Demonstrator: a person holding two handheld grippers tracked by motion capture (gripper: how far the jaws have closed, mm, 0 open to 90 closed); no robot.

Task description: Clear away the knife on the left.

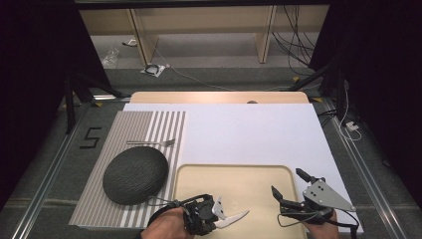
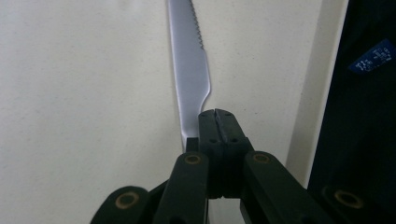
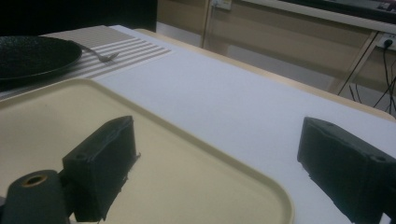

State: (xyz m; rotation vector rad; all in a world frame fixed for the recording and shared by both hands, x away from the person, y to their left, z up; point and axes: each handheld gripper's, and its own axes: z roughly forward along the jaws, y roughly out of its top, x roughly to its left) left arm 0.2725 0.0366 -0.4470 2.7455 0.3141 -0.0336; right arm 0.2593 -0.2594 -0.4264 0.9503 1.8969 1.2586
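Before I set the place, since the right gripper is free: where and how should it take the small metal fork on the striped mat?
Probably the small metal fork is best gripped mid-handle, from straight above. It lies flat on the striped placemat beyond the dark round plate, tines toward the mat's right edge. The open right gripper should close across the thin handle's width, clear of the plate rim.

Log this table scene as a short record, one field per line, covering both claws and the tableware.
left claw: shut on knife, over the tray
right claw: open, holding nothing, over the tray's right part
tray: cream, near edge of table
plate: dark, on striped placemat, left of tray
fork: on placemat beyond the plate
table cover: white
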